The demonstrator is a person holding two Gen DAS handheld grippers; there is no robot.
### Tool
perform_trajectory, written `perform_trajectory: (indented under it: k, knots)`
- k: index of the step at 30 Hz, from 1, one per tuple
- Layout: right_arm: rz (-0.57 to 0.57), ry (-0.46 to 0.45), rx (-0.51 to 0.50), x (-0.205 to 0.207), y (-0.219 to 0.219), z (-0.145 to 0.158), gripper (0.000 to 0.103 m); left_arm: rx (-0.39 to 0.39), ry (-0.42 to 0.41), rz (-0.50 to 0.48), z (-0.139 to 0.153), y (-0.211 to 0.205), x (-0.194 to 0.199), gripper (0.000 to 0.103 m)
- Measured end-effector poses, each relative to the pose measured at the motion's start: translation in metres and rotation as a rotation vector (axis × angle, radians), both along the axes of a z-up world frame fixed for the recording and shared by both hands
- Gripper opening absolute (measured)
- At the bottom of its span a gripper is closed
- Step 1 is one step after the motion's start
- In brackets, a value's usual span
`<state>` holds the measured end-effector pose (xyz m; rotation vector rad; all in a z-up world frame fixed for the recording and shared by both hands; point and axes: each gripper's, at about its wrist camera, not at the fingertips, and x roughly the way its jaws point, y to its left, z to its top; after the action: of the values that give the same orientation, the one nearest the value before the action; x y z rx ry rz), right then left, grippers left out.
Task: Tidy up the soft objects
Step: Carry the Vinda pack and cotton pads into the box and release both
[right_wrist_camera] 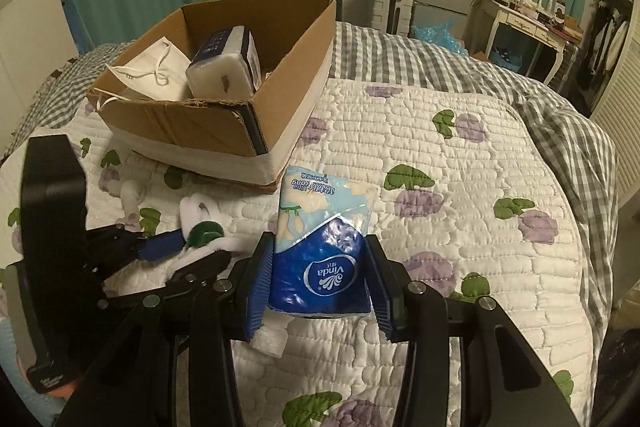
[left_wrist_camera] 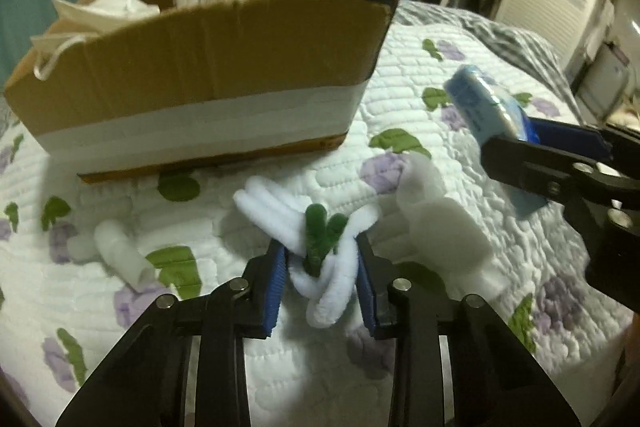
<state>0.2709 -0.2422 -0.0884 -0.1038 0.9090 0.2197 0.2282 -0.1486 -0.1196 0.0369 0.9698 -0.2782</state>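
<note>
Blue ribbed pads of the right gripper (right_wrist_camera: pixel 320 279) clamp a Vinda tissue pack (right_wrist_camera: pixel 326 247), its long axis pointing toward the cardboard box (right_wrist_camera: pixel 224 131) at upper left — likely its destination. Lower left, the left gripper (left_wrist_camera: pixel 320 267) brackets a white-and-green pipe-cleaner bundle (left_wrist_camera: pixel 316 239) on the quilt (right_wrist_camera: pixel 460 155), jaws touching it — firmly clamped, I cannot tell.

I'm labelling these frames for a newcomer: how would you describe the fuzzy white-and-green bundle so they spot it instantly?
Find the open cardboard box on the flowered quilt. On the quilt just in front of it, the left gripper is clamped on the bundle. Unlike the smooth white foam pieces beside it, it is looped fuzzy white stems with a dark green twist in the middle.
</note>
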Motion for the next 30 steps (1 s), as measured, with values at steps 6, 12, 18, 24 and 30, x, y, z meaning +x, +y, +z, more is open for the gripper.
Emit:
perform_trajectory:
  k: [6, 12, 18, 24, 30]
  knots:
    - [-0.010, -0.028, -0.010, -0.011, 0.004, 0.016, 0.043, -0.002, -0.051, 0.005, 0.031, 0.027, -0.022, 0.031]
    - [0.010, -0.100, -0.020, -0.032, 0.020, 0.058, 0.043, -0.003, -0.158, 0.026, 0.089, 0.058, -0.032, 0.031]
    - [0.043, -0.200, -0.029, -0.051, 0.043, 0.111, 0.043, 0.000, -0.268, 0.036, 0.148, 0.079, -0.038, 0.031]
    - [0.094, -0.280, -0.007, -0.049, 0.072, 0.157, 0.043, 0.026, -0.361, 0.053, 0.190, 0.095, -0.025, 0.031]
    - [0.110, -0.301, 0.001, -0.008, 0.094, 0.173, 0.043, 0.043, -0.378, 0.070, 0.191, 0.110, 0.024, 0.032]
